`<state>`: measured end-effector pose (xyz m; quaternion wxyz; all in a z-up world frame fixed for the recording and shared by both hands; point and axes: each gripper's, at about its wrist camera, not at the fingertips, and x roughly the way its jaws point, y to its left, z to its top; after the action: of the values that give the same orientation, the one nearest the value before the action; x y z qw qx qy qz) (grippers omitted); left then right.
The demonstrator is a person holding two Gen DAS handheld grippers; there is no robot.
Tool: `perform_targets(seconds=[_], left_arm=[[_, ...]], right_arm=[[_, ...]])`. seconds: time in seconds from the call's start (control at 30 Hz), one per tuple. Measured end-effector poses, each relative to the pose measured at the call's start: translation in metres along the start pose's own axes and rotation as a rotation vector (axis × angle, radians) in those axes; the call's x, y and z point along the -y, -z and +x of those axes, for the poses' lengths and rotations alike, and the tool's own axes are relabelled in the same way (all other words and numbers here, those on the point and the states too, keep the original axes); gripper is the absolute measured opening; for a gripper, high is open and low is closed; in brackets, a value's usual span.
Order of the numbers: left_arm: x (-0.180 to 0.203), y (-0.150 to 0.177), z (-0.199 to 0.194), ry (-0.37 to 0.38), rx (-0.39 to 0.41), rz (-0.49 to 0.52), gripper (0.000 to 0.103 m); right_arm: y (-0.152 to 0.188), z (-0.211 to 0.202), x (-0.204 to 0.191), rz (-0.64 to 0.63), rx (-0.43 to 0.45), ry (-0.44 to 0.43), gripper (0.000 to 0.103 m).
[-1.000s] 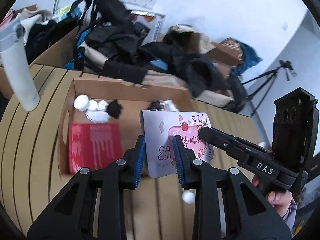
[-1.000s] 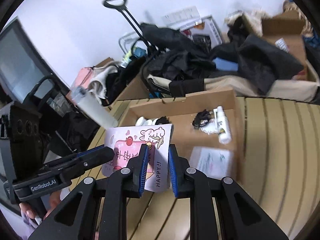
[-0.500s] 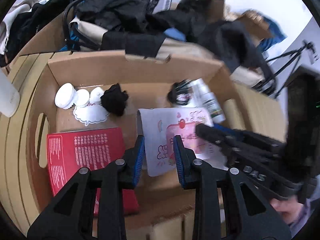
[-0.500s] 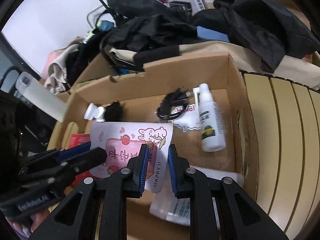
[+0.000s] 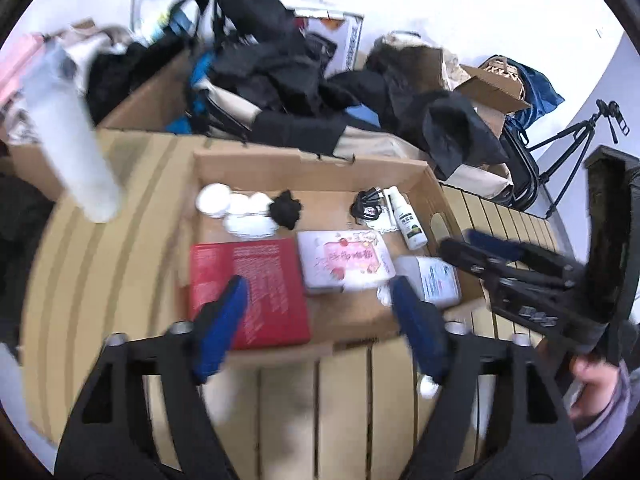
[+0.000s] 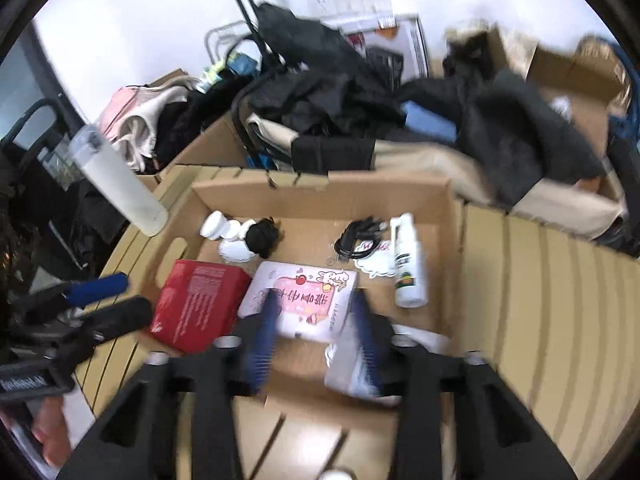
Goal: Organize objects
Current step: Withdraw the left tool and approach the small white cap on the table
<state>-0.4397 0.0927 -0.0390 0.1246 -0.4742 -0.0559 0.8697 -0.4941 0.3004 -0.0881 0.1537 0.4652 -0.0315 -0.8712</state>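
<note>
Box [image 6: 320, 196] floor bare centre-back; red box [image 6: 196, 304], card [image 6: 304, 300] crowd front.

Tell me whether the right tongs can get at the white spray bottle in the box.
Probably yes: the right tongs are open, and the spray bottle lies uncovered in the open-topped cardboard box, just ahead and to their right.

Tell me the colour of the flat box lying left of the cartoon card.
Red with white print; the red box shows best in the left wrist view.
</note>
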Motion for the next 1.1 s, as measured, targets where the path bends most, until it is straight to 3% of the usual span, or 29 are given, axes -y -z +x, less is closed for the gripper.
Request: perform_targets(seconds=[0.07,0.17,0.47,0.6,0.67,0.73,0.83,1.1], left_arm=[[-0.001,0.01,-0.033,-0.069,0.046,0.008,0.089],[-0.004,0.032,-0.085,-0.104,0.107,0.001,0.103],[0.021,0.105,-0.165,-0.119,0.189,0.007,0.103],[0.031,0.165,-0.19,-0.13,0.205,-0.064,0.103],[0.038,0.202,-0.198,-0.092,0.222,-0.079,0.103],[0.047,0.234,-0.198,-0.073,0.204,-0.079,0.103],[0.063,0.249,-0.184,-0.086,0.15,-0.026,0.103],[0.101,0.224,-0.103,-0.042,0.176,0.077,0.103]], right_arm=[[0.005,-0.035,-0.006,-0.035,0.03,0.02,0.085],[0.018,-0.082,-0.016,-0.083,0.058,0.024,0.085],[0.083,-0.173,-0.03,-0.097,0.125,0.023,0.085],[0.129,-0.203,-0.03,-0.12,0.135,0.039,0.085],[0.168,-0.216,-0.035,-0.159,0.125,0.024,0.085],[0.205,-0.228,-0.038,-0.174,0.126,-0.037,0.085],[0.241,-0.23,-0.037,-0.156,0.108,-0.071,0.085],[0.248,-0.207,-0.008,-0.074,0.092,0.02,0.085]])
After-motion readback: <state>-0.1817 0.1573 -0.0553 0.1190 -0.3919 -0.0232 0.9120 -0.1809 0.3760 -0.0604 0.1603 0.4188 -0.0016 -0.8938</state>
